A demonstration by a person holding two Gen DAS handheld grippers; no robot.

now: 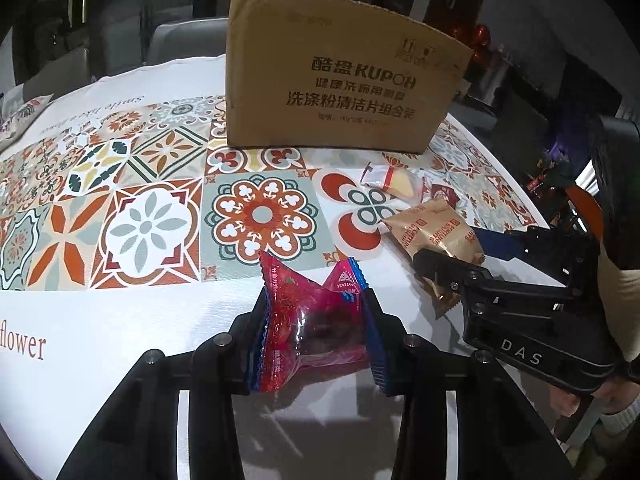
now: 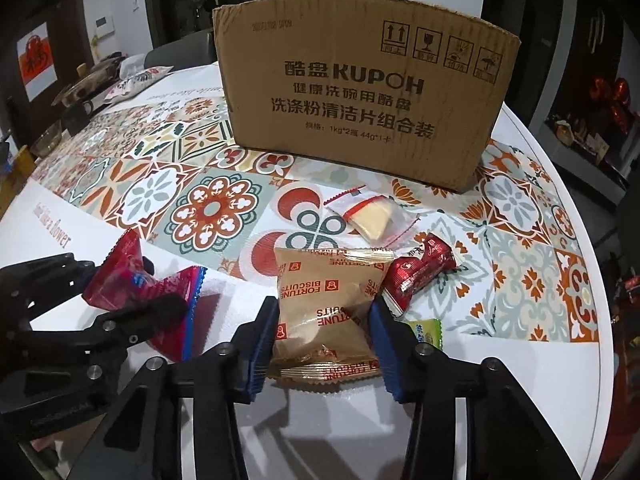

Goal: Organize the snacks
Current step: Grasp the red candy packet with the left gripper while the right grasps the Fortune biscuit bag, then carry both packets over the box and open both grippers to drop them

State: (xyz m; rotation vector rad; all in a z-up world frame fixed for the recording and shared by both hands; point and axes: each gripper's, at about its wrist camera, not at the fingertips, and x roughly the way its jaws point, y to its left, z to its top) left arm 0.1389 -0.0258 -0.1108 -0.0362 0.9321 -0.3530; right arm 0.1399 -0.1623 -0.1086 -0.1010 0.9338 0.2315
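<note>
My left gripper [image 1: 318, 320] is shut on a red and blue yogurt snack packet [image 1: 316, 328], held just above the table; the packet also shows in the right wrist view [image 2: 160, 292]. My right gripper [image 2: 324, 332] is shut on a tan Fortune Biscuits packet [image 2: 328, 304], seen from the side in the left wrist view [image 1: 436, 232]. A brown cardboard box [image 2: 360, 96] stands upright behind them on the tiled tablecloth [image 2: 200, 200]. A clear packet with a pale wedge [image 2: 372, 216], a dark red candy [image 2: 420, 272] and a green packet [image 2: 426, 332] lie near the right gripper.
The round table's white edge [image 2: 600, 320] curves away at the right. Bowls and dishes [image 2: 80, 92] and a patterned bag [image 2: 136, 80] sit at the far left. A grey chair back [image 1: 184, 40] stands behind the table. Dark furniture with red ornaments [image 2: 612, 96] is at the right.
</note>
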